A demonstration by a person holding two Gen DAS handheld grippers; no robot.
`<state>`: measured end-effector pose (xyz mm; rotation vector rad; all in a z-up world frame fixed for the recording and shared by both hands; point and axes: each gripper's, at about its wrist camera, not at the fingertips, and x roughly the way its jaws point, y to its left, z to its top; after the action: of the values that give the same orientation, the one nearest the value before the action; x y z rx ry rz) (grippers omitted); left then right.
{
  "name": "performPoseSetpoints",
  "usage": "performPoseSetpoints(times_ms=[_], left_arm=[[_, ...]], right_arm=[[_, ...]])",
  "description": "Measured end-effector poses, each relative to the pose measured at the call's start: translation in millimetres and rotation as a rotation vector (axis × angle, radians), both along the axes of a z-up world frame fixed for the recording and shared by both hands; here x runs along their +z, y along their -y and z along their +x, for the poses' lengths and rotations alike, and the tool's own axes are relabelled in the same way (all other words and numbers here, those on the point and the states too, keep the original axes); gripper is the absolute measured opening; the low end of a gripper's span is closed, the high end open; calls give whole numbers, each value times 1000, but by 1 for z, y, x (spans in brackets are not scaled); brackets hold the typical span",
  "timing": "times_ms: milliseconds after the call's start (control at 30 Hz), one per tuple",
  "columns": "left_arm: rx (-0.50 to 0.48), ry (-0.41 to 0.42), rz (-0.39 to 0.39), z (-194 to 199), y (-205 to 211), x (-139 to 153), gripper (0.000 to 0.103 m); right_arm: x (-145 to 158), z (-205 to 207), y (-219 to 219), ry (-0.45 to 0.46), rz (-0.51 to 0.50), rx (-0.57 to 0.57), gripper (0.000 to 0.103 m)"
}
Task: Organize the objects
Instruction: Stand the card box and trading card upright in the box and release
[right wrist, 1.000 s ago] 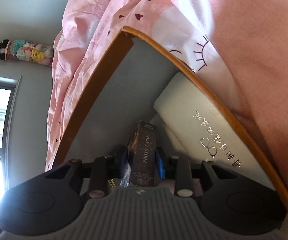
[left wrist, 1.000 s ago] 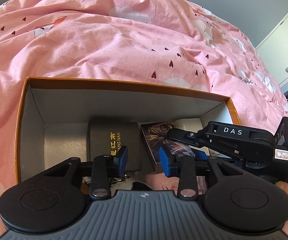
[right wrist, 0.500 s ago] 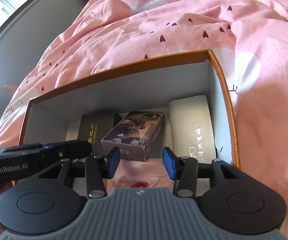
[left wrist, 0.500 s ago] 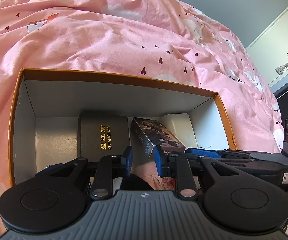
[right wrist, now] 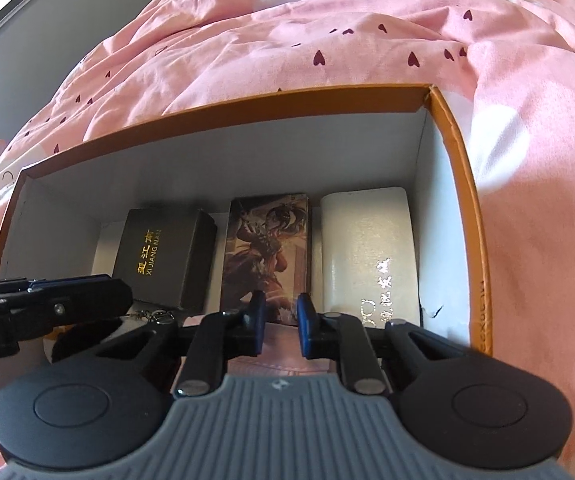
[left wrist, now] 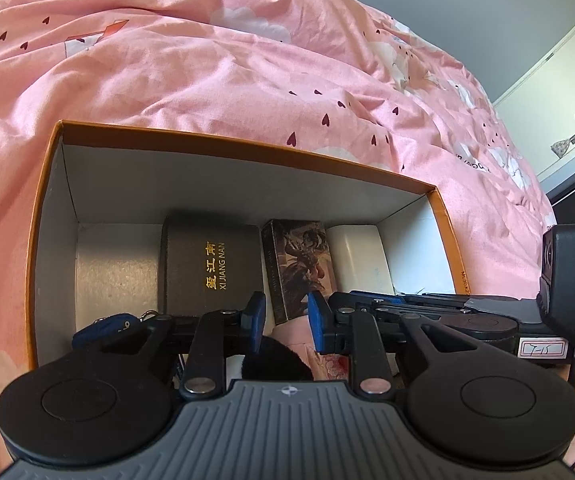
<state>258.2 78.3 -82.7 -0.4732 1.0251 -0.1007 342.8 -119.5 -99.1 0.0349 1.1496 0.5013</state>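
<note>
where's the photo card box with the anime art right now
The photo card box lies flat inside the orange box, in the middle of a row, between the black XI JIANG NAN box and the white case.

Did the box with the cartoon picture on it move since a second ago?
Yes. The picture box was clamped upright in the right gripper; now it lies flat in the orange box, between the black case and white case.

Orange-rimmed box [right wrist: 463, 184] on pink bedding [right wrist: 287, 40], black case [right wrist: 163, 258], illustrated card box [right wrist: 267, 252], white case [right wrist: 367, 252] side by side
</note>
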Motion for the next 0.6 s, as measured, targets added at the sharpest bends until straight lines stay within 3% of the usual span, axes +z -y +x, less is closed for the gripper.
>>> performPoseSetpoints(times_ms=[167,300,433,600], left_arm=[[22,17,4,-4,-4,2,28],[69,3,78,3,-8,2,29],[89,-34,197,16,-6,-1,45],[99,-114,255,31,-4,-16,49]], right_arm=[[0,0,-2,8,-20,26,18],[8,-2,-8,33,14,41,23],[9,-3,-22,67,-46,51,30],[10,-5,-22,84,-40,68,30]])
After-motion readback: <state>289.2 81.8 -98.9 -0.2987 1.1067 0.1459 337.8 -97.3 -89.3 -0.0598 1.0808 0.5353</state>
